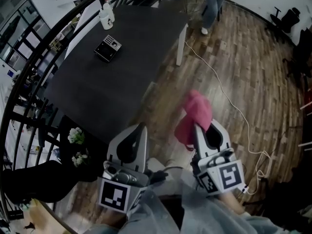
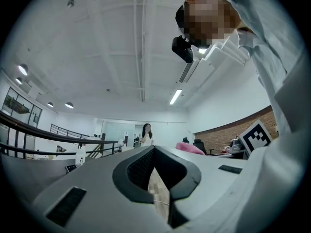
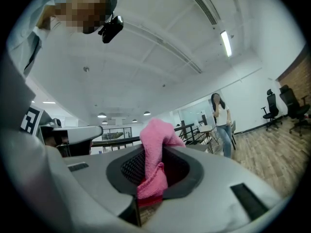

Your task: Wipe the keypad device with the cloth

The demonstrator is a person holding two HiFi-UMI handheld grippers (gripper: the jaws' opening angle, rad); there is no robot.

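While the keypad device (image 1: 107, 48) sits way over there: it's lying flat on the far-left part of the dark table (image 1: 146, 67), near a white bottle (image 1: 107, 14). I'm well apart from it, so job one is just walking up.
Left gripper (image 1: 141, 127): jaws pressed together on nothing, only floor showing through the gap behind the tips. I reckon it's best used to pin the device's edge so it doesn't skate while I rub.
Cloth (image 1: 196, 113): pink and bunched, flopping up past the jaw tips. It looks soft, so I'd lead with the loose wad, not the plastic.
Right gripper (image 1: 195, 128): clamped on the cloth, with a fold hanging down inside. The grip looks decent. I'd go with light pressure and short strokes across the keys.
Cable (image 1: 229, 99): white, trailing over the wood floor on my right. Probably a trip risk, so step round it.
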